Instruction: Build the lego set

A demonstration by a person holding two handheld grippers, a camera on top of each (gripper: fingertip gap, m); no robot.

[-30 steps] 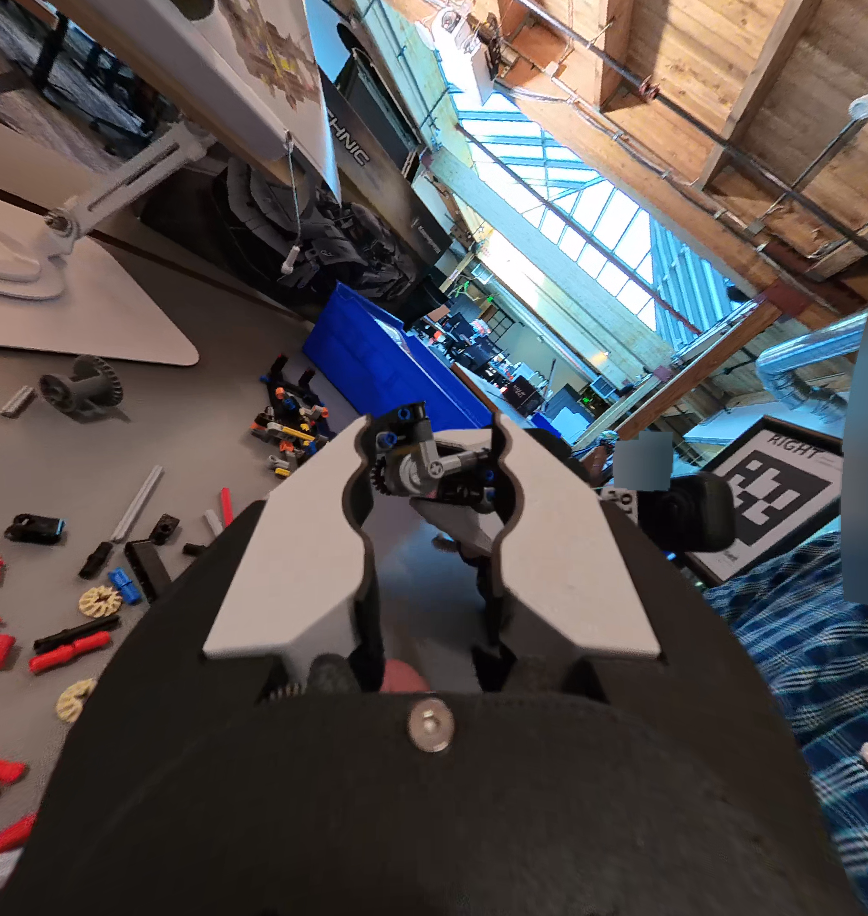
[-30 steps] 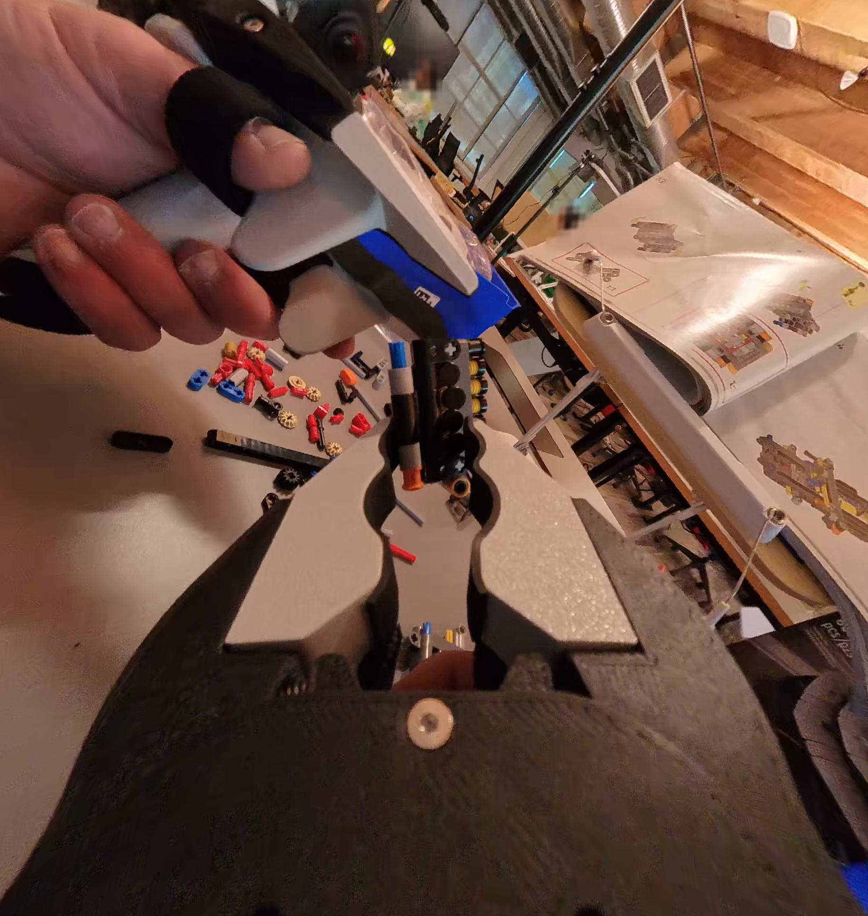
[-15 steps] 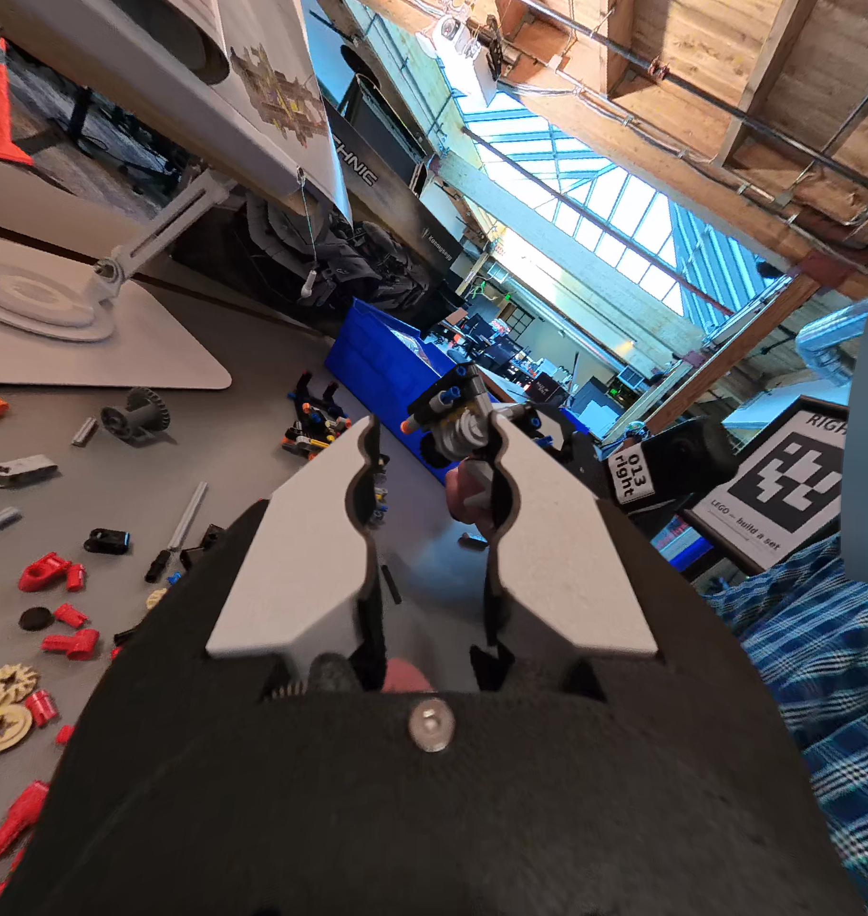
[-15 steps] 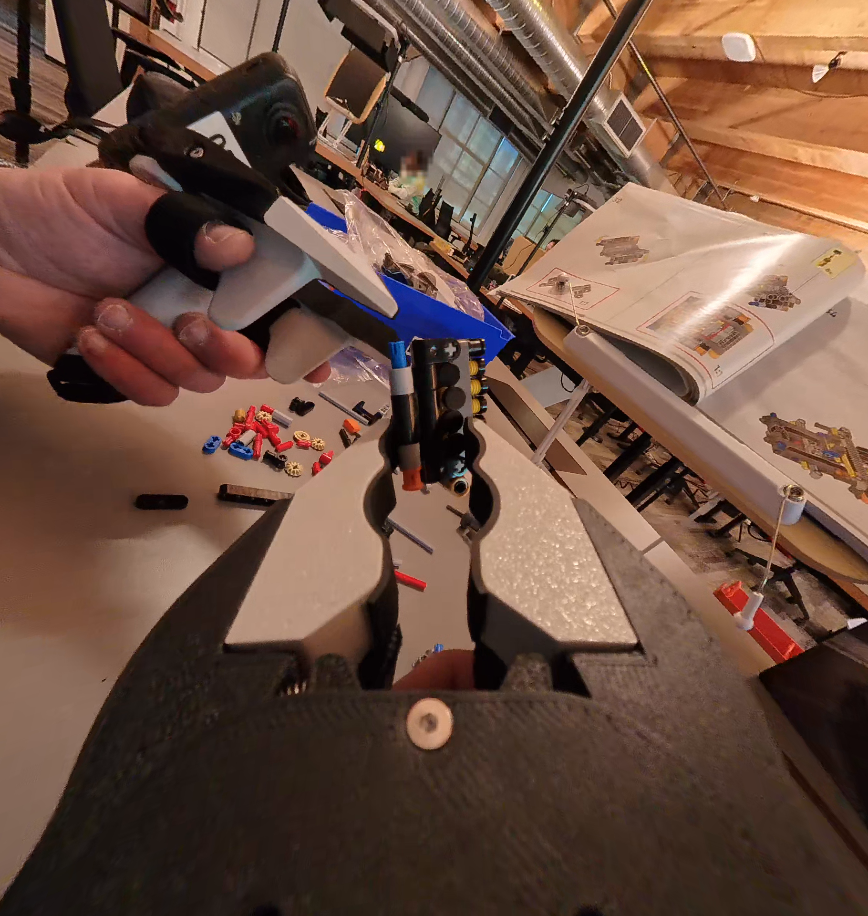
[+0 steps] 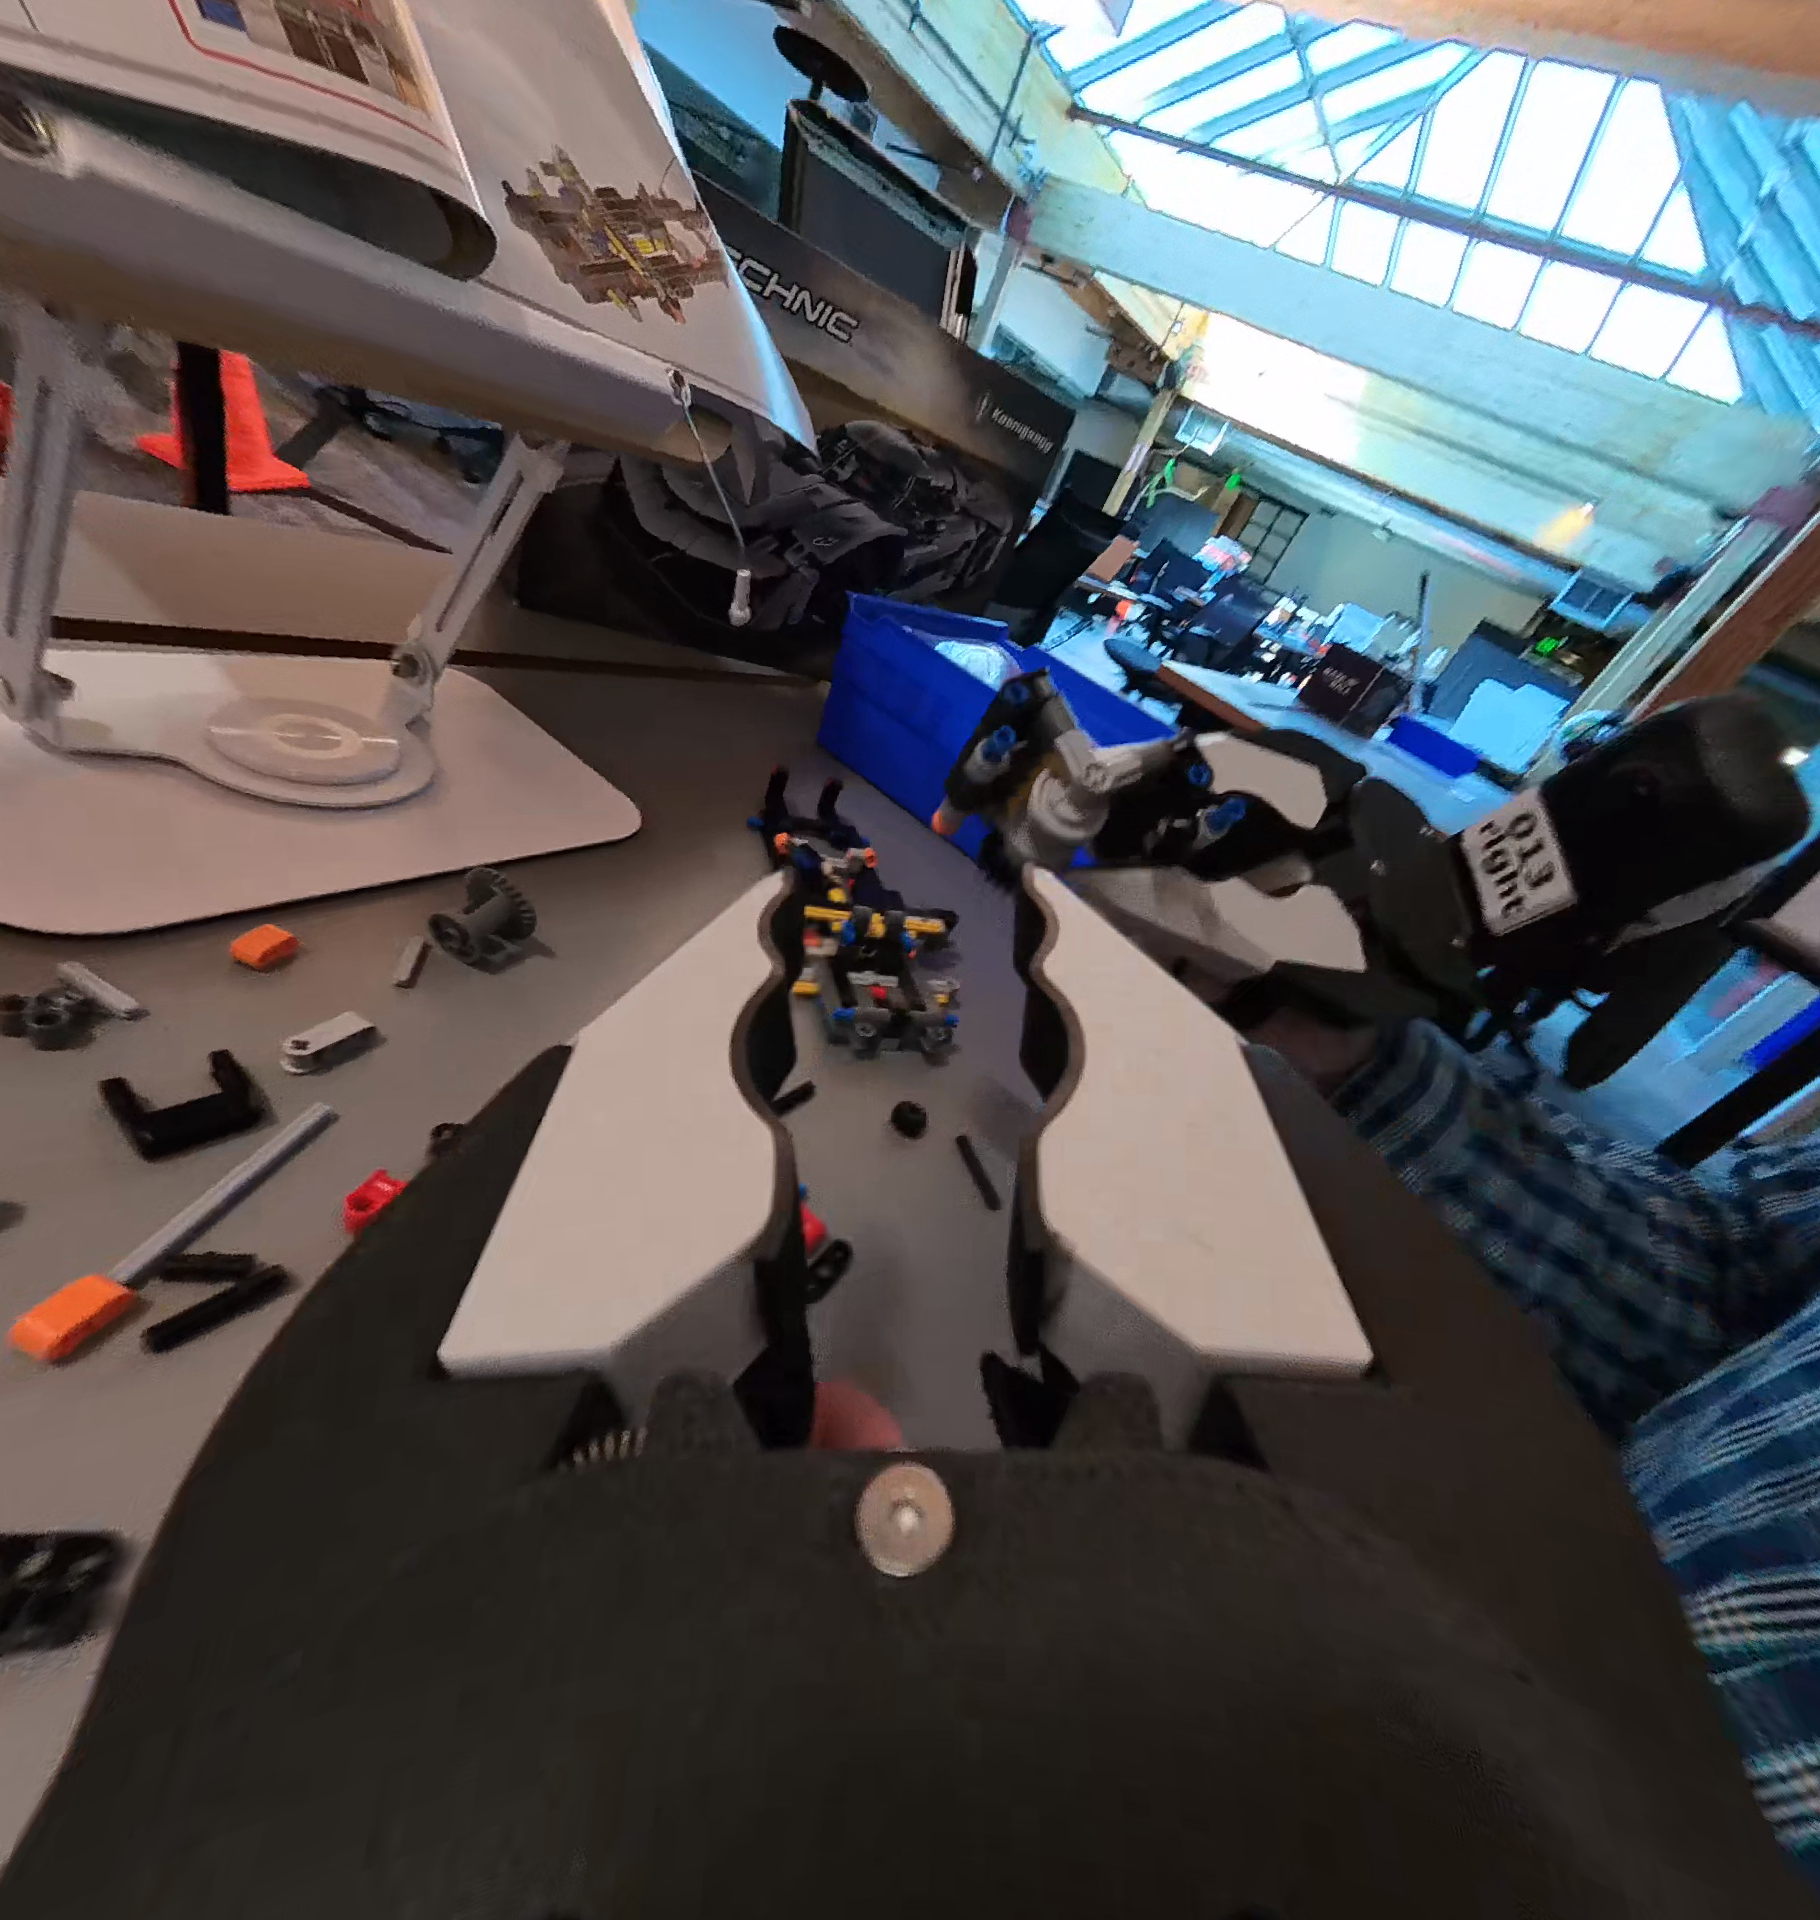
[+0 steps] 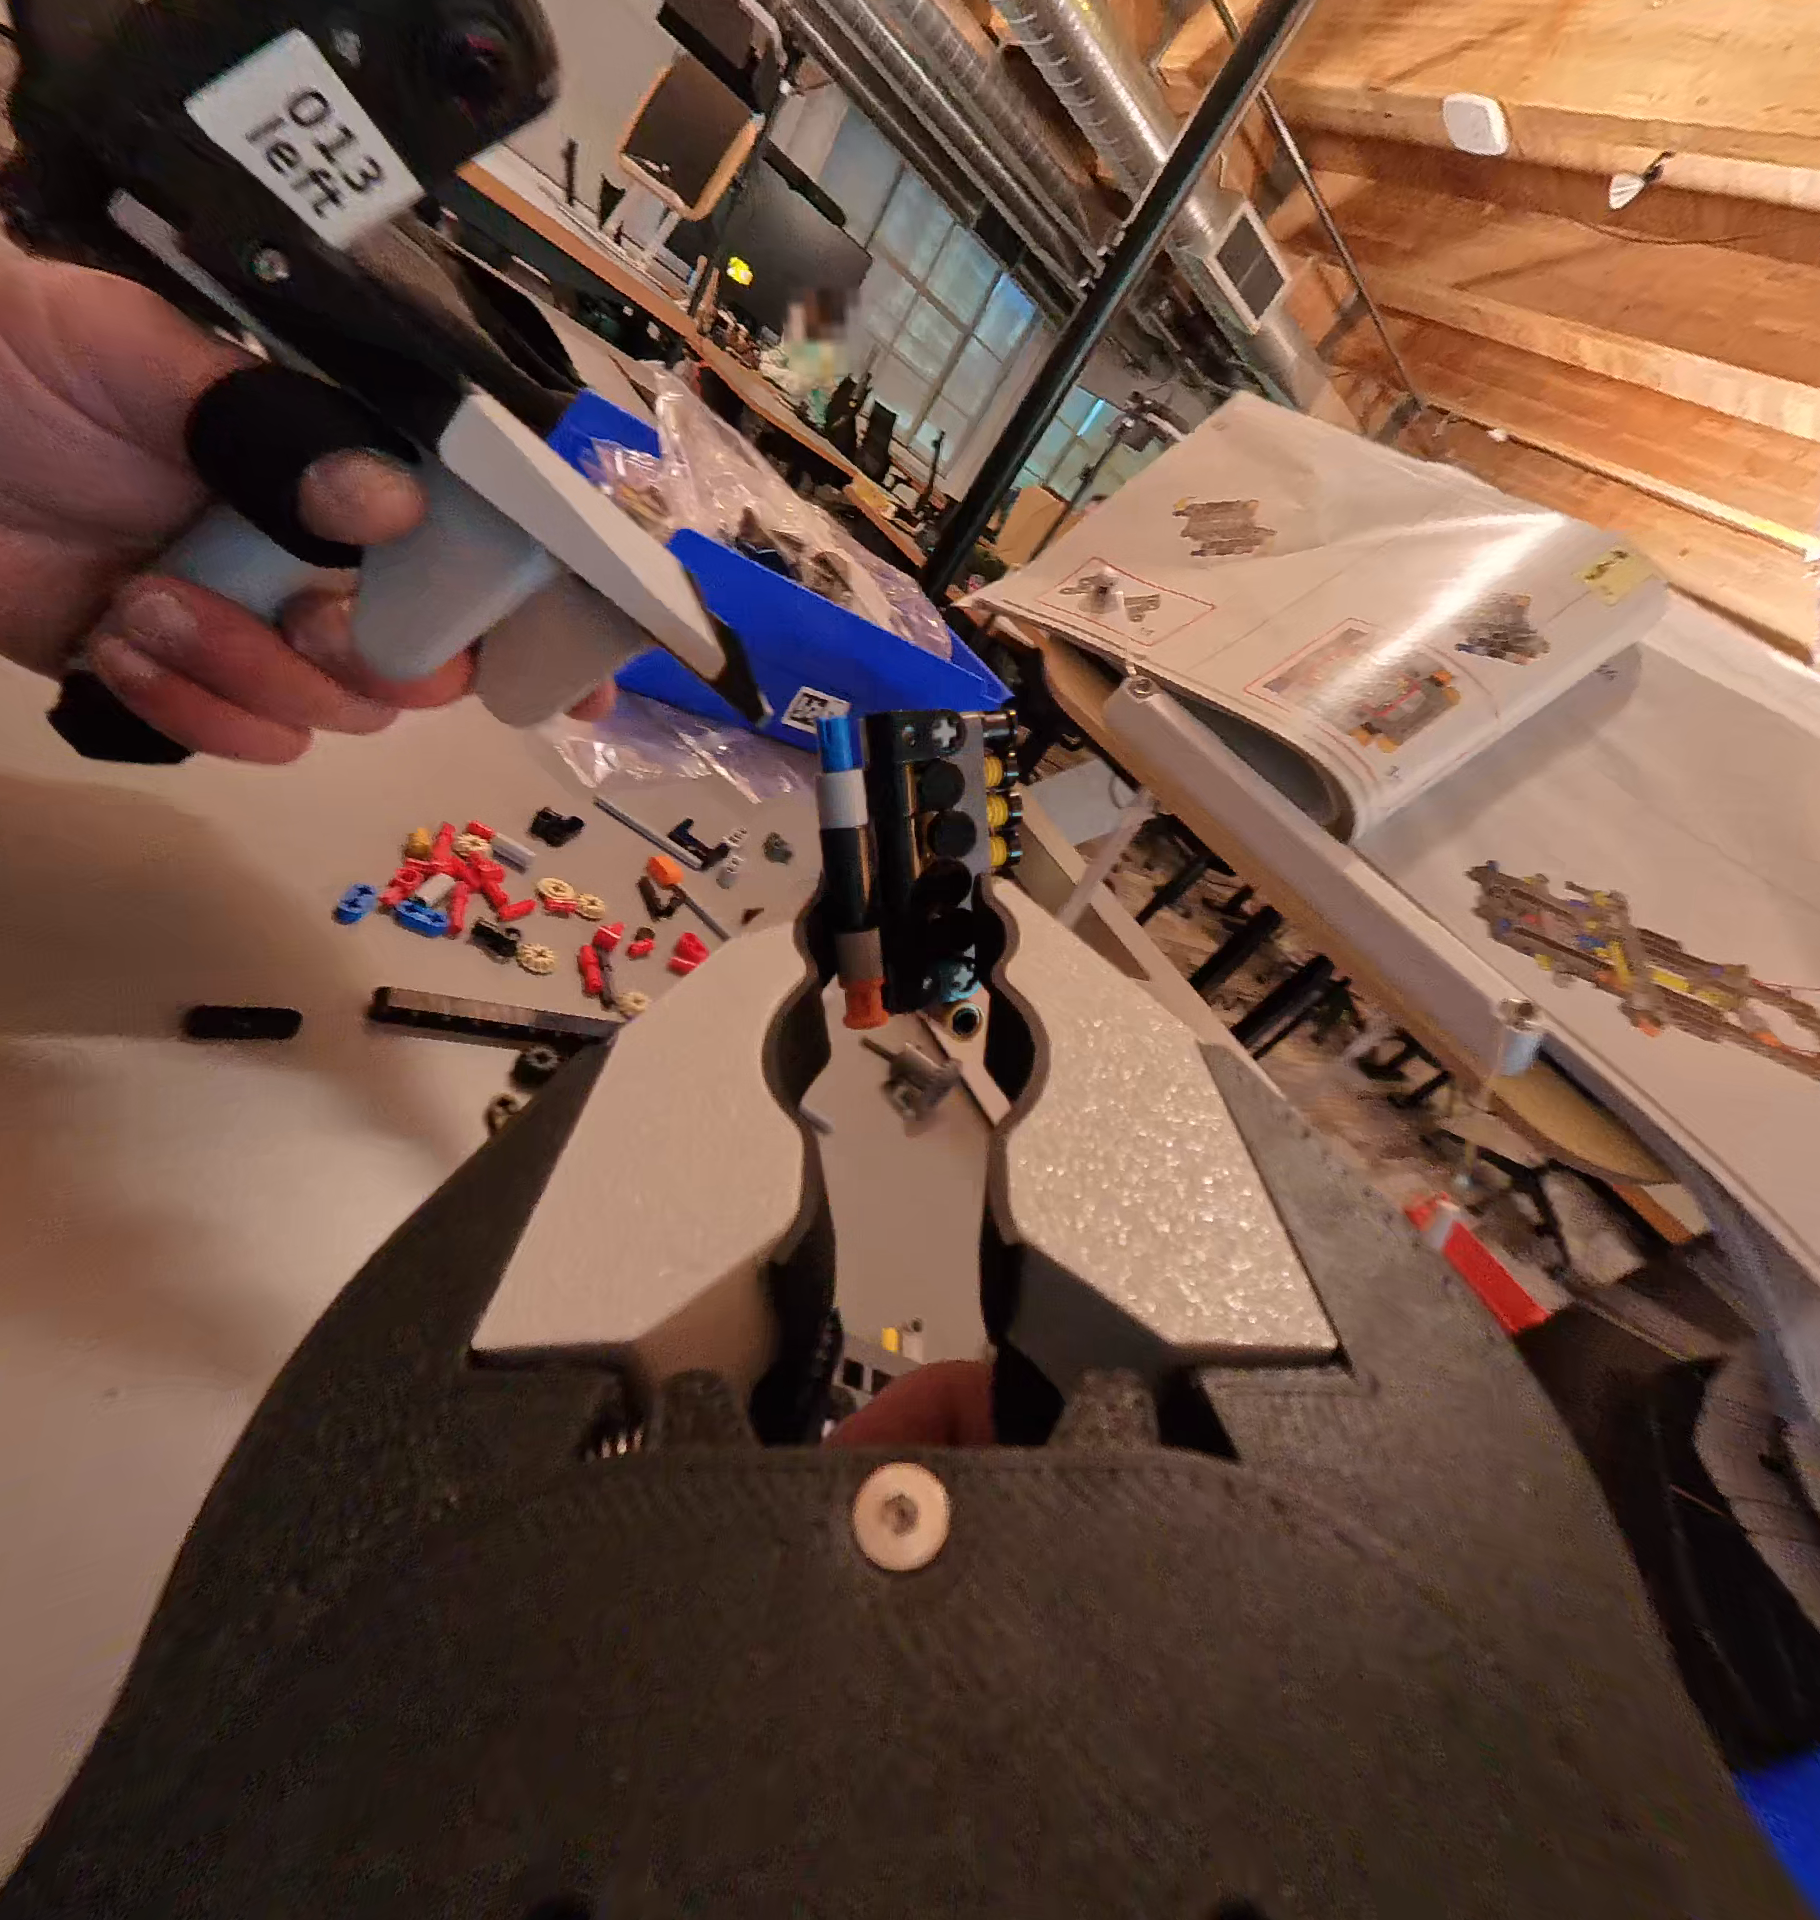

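Note:
My right gripper (image 6: 904,920) is shut on a small lego sub-assembly (image 6: 932,831): a black beam with black and yellow pins and a blue, grey and orange axle beside it, held upright above the table. In the left wrist view the sub-assembly (image 5: 1067,784) hangs in my right gripper (image 5: 1197,821), just above and right of my left gripper's fingertips. My left gripper (image 5: 906,899) is open and empty. Between its fingers I see a partly built lego chassis (image 5: 875,977) on the table. The right wrist view shows the left gripper (image 6: 698,665) held in a hand at upper left.
An instruction booklet (image 5: 594,208) sits on a white stand (image 5: 314,769) at the back left; it also shows in the right wrist view (image 6: 1353,623). A blue bin (image 5: 906,686) stands behind the chassis. Loose parts (image 6: 490,894) and a long black beam (image 6: 490,1013) lie on the table. One gripper's finger ends stand about 7 centimetres off the other's.
My left gripper had its fingers around the sub-assembly; it has drawn back and tilted down toward the table, empty. My right gripper keeps hold of the sub-assembly.

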